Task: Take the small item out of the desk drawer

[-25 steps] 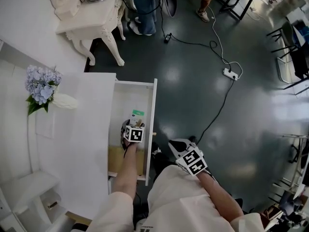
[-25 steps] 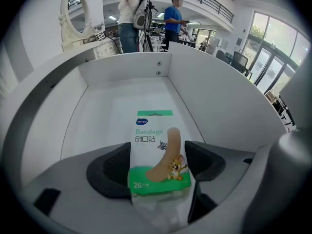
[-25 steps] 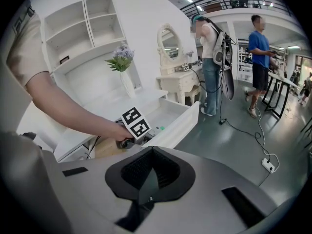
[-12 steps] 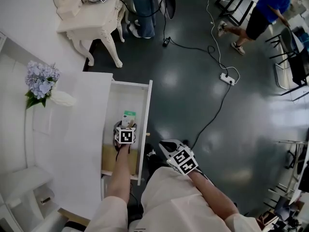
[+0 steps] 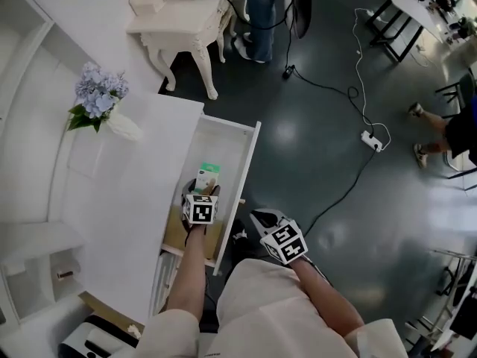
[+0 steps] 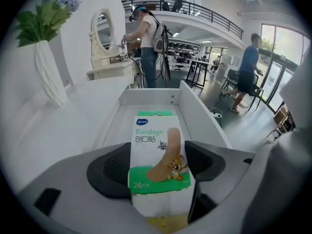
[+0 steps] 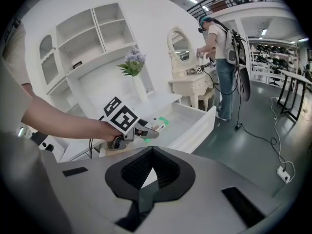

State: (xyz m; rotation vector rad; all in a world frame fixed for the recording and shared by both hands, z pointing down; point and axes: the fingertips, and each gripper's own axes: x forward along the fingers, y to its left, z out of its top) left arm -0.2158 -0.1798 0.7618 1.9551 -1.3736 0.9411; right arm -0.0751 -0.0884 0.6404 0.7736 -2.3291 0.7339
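Dark shiny floor (image 5: 313,148) all round, with a white power strip (image 5: 370,139) and its cord on it. At the left, a flat white desk top (image 5: 127,192) with blue flowers in a white vase (image 5: 99,95). Sticking out from it, an open white desk drawer (image 5: 250,162).

In the drawer, a white and green bandage box (image 6: 156,145), pinched on both sides by the left gripper (image 6: 158,165). Right gripper (image 7: 152,172) outside the drawer front, jaws pressed together on nothing.

Same pinch on the box as half a second back. Walking person in blue (image 5: 451,129) now at the head view's right edge, not up at the top.

Cartoon print on the box clear only in the left gripper view. High balcony rail (image 6: 195,9) only in the gripper views.
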